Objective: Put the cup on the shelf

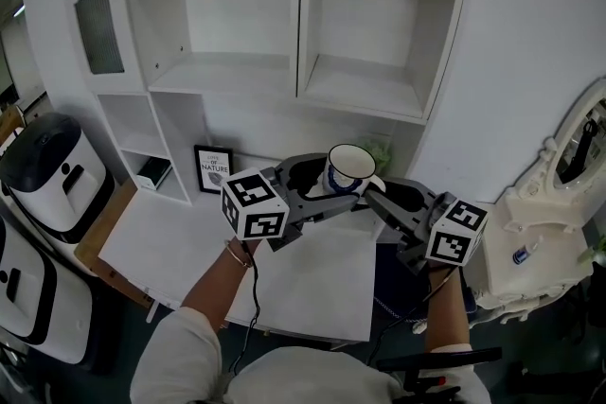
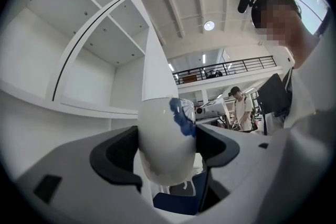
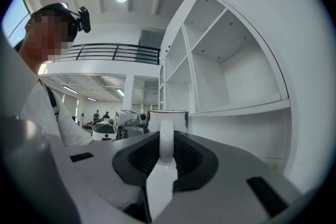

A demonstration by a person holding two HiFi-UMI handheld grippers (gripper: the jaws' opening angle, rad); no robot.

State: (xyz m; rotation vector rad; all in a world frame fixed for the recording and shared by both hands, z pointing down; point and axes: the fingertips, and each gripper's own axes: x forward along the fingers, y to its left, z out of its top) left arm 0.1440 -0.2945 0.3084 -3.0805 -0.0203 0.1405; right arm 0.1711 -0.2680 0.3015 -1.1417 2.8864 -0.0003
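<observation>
The cup [image 1: 350,169] is held below the shelf [image 1: 365,88]: the left gripper [image 1: 317,187] clamps its body, the right gripper [image 1: 379,197] pinches its handle (narrowly). Next move, likely: set it level on a board.

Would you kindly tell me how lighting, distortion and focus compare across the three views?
Head view: even, soft light, darker corners, cup sharp, shelf unit only mildly bowed. Left gripper view: strong fisheye inside a black ring, ceiling lamps glaring, the cup soft so near the lens. Right gripper view: same fisheye bending the shelf unit, handle slightly soft.
</observation>
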